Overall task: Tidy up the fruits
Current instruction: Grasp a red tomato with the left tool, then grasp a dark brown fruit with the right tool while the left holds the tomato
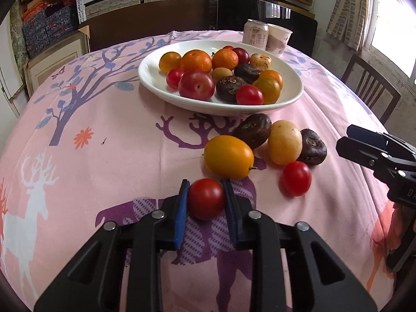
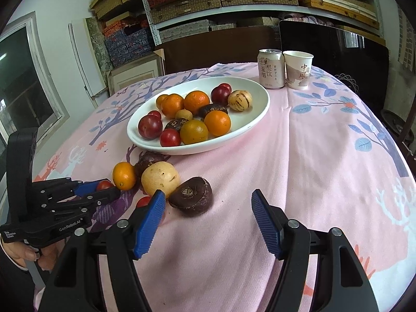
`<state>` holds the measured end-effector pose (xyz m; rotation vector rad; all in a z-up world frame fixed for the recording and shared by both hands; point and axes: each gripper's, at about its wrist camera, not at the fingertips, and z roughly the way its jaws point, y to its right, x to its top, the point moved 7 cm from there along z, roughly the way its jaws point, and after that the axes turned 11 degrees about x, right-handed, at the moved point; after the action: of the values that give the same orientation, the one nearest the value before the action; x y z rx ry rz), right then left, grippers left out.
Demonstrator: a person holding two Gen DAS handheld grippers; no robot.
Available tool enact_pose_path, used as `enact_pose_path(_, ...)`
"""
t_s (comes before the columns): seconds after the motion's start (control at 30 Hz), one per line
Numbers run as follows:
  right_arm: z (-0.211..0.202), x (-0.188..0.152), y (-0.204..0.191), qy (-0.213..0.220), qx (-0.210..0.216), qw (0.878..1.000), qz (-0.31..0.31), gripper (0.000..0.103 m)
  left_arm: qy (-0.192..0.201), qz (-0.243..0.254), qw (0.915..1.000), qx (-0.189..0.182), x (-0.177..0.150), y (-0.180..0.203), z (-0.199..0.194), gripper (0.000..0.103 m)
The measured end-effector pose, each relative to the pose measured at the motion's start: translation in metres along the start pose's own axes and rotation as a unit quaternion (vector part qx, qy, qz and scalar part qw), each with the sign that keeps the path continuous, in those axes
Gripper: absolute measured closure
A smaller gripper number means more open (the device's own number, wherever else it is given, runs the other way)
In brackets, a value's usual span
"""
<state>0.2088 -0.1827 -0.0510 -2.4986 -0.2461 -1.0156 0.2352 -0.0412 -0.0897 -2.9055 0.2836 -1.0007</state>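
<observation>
Shelving stacked with woven and patterned boxes backs the scene; in front of it stands the table under a pink tablecloth (image 1: 109, 161) printed with deer and trees. Toward the far edge of the tabletop you have a drink can (image 2: 270, 69) and a paper cup (image 2: 298, 69) side by side.

Nearer the centre sits the white oval plate (image 1: 153, 78), already loaded with oranges, plums, dark passion fruits and small tomatoes. Treat this plate as the likely destination: it lies straight ahead of your left tool, further from you, with open cloth on its left side.

Between the plate and the near edge, a loose cluster remains on the cloth: an orange-yellow oval fruit (image 1: 228, 156), a pale yellow fruit (image 1: 284, 142), two dark passion fruits, one against the plate's near rim (image 1: 252, 130) and one at the right of the cluster (image 1: 313, 147), and a free red cherry tomato (image 1: 296, 178).

Your left gripper (image 1: 206, 200) is the working tool. Its blue pads are closed narrow on a red cherry tomato (image 1: 206, 199), contacting it on both sides; the tomato appears to rest low, at or just above the cloth. The oval fruit lies just beyond it, so lift before travelling forward.

Your right gripper (image 2: 208, 205) stands moderately wide and holds nothing. The right-hand passion fruit sits just ahead of its left pad.
</observation>
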Motion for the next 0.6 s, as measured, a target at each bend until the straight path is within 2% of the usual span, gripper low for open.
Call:
enact_pose_path(0.17,0.013,-0.008,-0.005,-0.04,-0.022,0.999,-0.025,0.033,-0.009,-0.014,0.9998,-0.01,-0.001,-0.004,0.0,0.078)
enact_pose_path(0.4,0.042,-0.017,-0.017,-0.104,-0.053,0.991,-0.071,0.035,-0.011,-0.014,0.9997,-0.015,-0.001,-0.004,0.001,0.077)
enact_pose_path(0.5,0.05,-0.01,-0.017,-0.11,-0.055,0.99,-0.075,0.041,-0.012,-0.015,0.9997,-0.018,-0.001,-0.004,0.002,0.077)
enact_pose_path(0.6,0.054,-0.006,-0.018,-0.103,-0.043,0.991,-0.074,0.057,-0.012,-0.015,0.9996,-0.019,-0.002,-0.005,0.002,0.077)
